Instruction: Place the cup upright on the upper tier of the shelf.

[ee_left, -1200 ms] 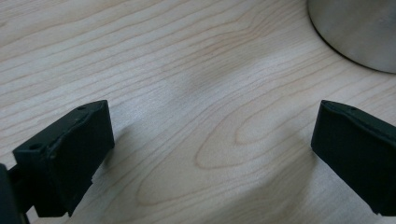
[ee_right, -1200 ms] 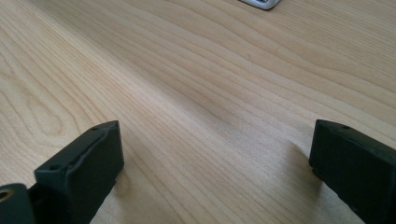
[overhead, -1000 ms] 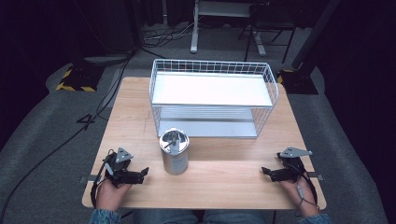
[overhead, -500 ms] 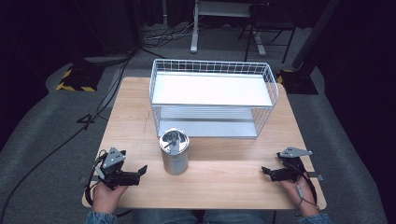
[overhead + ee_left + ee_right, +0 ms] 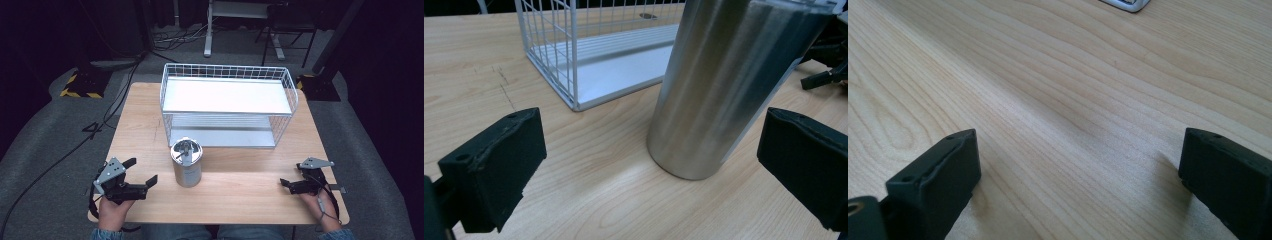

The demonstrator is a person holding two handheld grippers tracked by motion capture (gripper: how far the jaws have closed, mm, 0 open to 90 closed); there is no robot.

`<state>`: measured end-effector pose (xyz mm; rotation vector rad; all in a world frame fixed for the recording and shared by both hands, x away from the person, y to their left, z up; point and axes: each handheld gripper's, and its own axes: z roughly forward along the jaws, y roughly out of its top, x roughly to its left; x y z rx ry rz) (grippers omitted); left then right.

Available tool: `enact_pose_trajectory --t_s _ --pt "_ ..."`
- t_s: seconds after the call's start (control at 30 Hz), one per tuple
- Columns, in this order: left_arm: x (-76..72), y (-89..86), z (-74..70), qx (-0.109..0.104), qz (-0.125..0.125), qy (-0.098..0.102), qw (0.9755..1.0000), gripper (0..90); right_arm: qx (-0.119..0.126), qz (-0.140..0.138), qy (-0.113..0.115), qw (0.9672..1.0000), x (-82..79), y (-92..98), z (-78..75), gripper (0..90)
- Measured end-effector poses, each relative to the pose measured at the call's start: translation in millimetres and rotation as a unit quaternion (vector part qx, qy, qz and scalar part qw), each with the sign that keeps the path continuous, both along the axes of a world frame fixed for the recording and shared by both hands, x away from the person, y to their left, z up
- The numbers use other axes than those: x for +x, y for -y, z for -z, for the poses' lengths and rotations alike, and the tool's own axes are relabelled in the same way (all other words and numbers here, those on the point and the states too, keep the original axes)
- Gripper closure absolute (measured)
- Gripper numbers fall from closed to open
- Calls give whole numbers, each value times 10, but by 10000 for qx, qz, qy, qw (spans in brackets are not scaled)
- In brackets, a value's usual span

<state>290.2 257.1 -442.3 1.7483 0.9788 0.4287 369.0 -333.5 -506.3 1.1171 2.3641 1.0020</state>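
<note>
Brushed-steel cylindrical canister (image 5: 186,162) stands upright mid-bench, just before the white wire two-tier rack (image 5: 227,107). Your left gripper (image 5: 141,174), jaws spread, faces it; level the pads mid-wall before closing. Right gripper (image 5: 286,183) rests spread at the near right corner.

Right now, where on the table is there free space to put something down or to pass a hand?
Bare wood lies between the metal can and the right gripper, left of the wire rack up to the table edge, and along the near edge. It is crowded where the can stands close before the rack, with the left gripper open beside it.
</note>
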Motion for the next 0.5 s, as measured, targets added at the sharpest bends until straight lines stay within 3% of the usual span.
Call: enact_pose_trajectory --t_s 0.23,0.5 --pt "6 38 -17 74 43 50 10000 0 4 -17 12 10000 -4 2 -2 48" --pt "37 196 -91 169 242 205 9994 0 11 -22 13 10000 -5 2 -2 50"
